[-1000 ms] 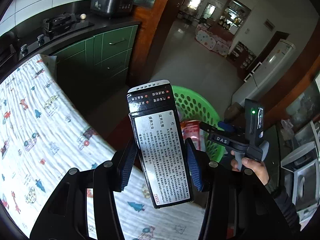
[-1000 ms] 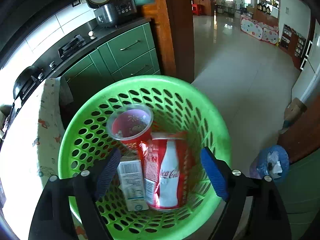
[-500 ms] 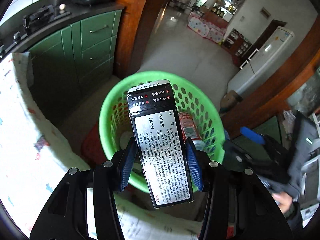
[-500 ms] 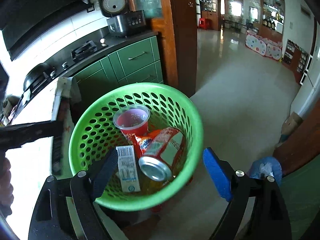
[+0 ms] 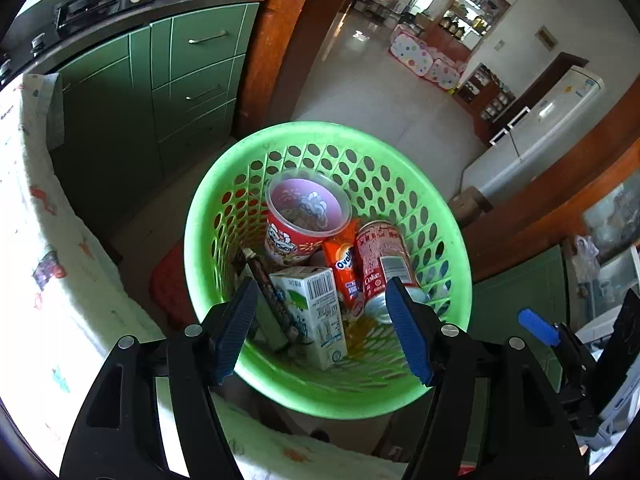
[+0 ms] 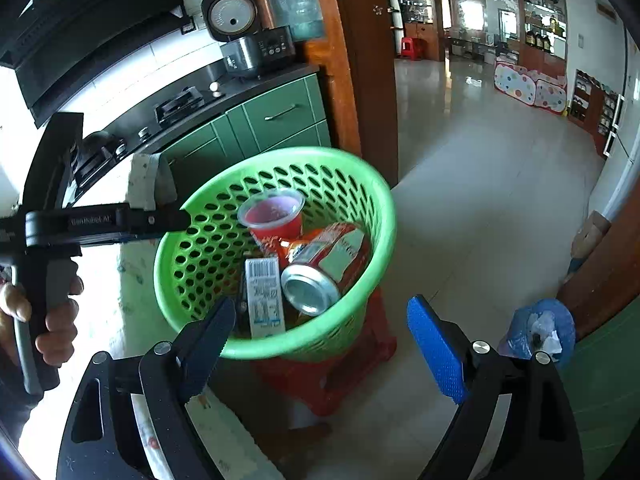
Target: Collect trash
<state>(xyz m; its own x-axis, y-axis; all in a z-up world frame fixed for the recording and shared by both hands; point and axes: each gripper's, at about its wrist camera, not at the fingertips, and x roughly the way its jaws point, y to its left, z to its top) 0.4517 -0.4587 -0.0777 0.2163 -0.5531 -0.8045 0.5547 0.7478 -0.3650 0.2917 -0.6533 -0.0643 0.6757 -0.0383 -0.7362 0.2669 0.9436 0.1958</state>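
A green perforated basket (image 5: 448,272) (image 6: 180,264) holds a red noodle cup (image 5: 304,220) (image 6: 276,216), a Coke can (image 5: 380,256) (image 6: 324,268), an orange Ovaltine sachet (image 5: 344,268), a white carton (image 5: 316,312) (image 6: 264,292) and a black box (image 5: 268,296) standing on edge at its left wall. My left gripper (image 5: 320,328) is open and empty just above the basket's near rim; it shows from the side in the right wrist view (image 6: 176,220). My right gripper (image 6: 320,344) is open and empty, to the right of the basket and drawn back from it.
The basket stands on a red stool (image 6: 344,364) beside the table with a patterned white cloth (image 5: 44,264). Green cabinets (image 5: 168,88) and a black counter with a rice cooker (image 6: 244,32) lie beyond. A blue bag (image 6: 540,328) sits on the floor at right. Tiled floor (image 6: 480,184) extends behind.
My left gripper has opened and let go of the black box, which now lies in the basket. My right gripper has drawn back and to the right of the basket.
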